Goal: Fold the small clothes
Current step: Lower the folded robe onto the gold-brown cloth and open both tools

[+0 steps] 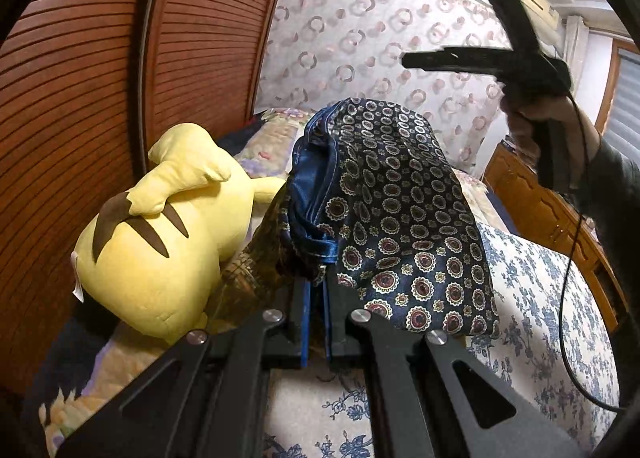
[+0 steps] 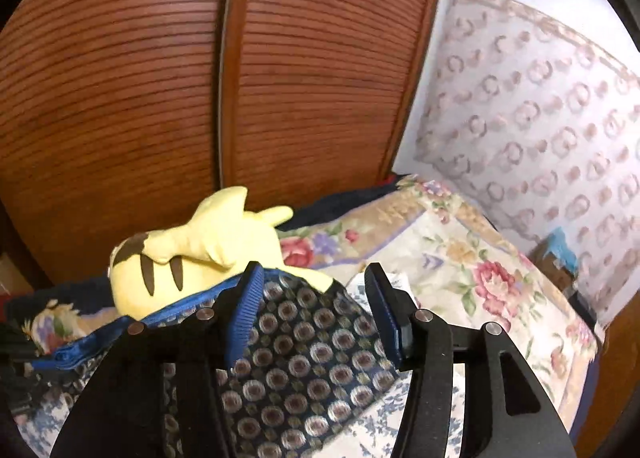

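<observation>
Two grippers: left gripper point(image 1: 316, 298) clamped on patterned shorts point(image 1: 400, 210), draped forward over its tips; right gripper point(image 2: 316, 310) half open, cloth passing between, ungripped.

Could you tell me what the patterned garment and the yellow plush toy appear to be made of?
The patterned garment looks like thin satin or silk-like woven cloth: it shines, drapes limply from the shut left gripper, and has a glossy blue hem. The yellow plush toy seems soft, matte fleece over stuffing, given its puffy seams and dull surface. Exact fibres cannot be told.
</observation>
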`<action>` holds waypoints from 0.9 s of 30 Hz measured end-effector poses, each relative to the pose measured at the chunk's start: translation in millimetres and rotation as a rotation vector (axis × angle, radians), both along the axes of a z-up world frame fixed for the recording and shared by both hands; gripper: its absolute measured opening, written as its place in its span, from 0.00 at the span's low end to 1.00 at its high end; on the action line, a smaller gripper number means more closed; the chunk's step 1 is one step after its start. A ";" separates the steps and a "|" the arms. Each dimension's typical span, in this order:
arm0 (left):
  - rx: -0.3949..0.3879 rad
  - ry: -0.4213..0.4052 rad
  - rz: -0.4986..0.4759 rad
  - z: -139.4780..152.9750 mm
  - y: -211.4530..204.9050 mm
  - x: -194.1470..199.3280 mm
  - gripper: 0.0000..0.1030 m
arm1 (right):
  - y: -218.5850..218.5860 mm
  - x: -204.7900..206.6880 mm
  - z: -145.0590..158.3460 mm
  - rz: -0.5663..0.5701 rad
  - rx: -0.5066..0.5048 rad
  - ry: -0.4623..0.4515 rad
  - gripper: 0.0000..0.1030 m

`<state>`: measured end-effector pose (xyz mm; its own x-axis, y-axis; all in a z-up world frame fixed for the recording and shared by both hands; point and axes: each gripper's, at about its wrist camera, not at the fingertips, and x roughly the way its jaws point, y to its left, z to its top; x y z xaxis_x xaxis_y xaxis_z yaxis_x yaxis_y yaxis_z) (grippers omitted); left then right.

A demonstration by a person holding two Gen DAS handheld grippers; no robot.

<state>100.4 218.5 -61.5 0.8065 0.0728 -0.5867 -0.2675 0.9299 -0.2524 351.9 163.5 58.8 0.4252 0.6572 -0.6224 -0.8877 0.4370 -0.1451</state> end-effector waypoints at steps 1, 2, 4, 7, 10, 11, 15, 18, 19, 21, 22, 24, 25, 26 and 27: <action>0.002 0.001 0.000 1.0 -0.4 0.4 0.02 | -6.1 -0.6 -2.4 0.005 0.008 0.014 0.52; 0.006 0.004 0.002 1.6 -0.6 0.7 0.02 | -13.3 -0.5 -9.5 0.016 0.014 0.050 0.52; 0.020 0.007 0.003 2.9 -0.1 1.8 0.04 | -19.1 -1.1 -26.2 0.017 0.003 0.093 0.52; 0.046 0.009 -0.008 7.6 -2.7 1.9 0.09 | -22.0 1.9 -59.3 0.002 -0.028 0.136 0.52; 0.073 0.009 0.002 13.7 -4.3 -0.7 0.18 | -16.9 13.3 -88.9 -0.032 -0.044 0.191 0.52; 0.078 0.005 0.006 16.4 -4.4 -2.6 0.19 | -13.5 17.1 -98.7 -0.037 -0.047 0.208 0.52; 0.092 -0.035 0.006 29.4 -6.0 -12.2 0.28 | -16.0 28.1 -113.3 -0.054 0.006 0.289 0.53; 0.110 -0.049 -0.006 37.7 -9.8 -16.2 0.33 | -18.7 26.7 -112.1 -0.061 0.018 0.286 0.53; 0.114 -0.049 -0.008 39.5 -11.3 -16.4 0.34 | -19.7 24.4 -110.3 -0.067 0.017 0.275 0.53; 0.129 -0.050 -0.012 44.4 -16.0 -16.7 0.36 | -25.3 18.0 -105.4 -0.087 0.023 0.254 0.52; 0.136 -0.051 -0.015 46.3 -19.0 -16.8 0.37 | -30.0 14.3 -101.2 -0.091 0.035 0.249 0.52; 0.154 -0.053 -0.025 50.6 -25.9 -16.8 0.38 | -42.5 6.8 -93.0 -0.094 0.069 0.242 0.52; 0.162 -0.057 -0.031 53.2 -30.0 -17.5 0.39 | -49.4 2.4 -88.6 -0.101 0.080 0.237 0.52; 0.169 -0.060 -0.035 55.2 -33.4 -18.0 0.40 | -59.1 -4.7 -82.6 -0.105 0.095 0.233 0.52; 0.174 -0.064 -0.040 57.6 -37.2 -18.6 0.40 | -68.5 -11.5 -77.5 -0.109 0.103 0.226 0.52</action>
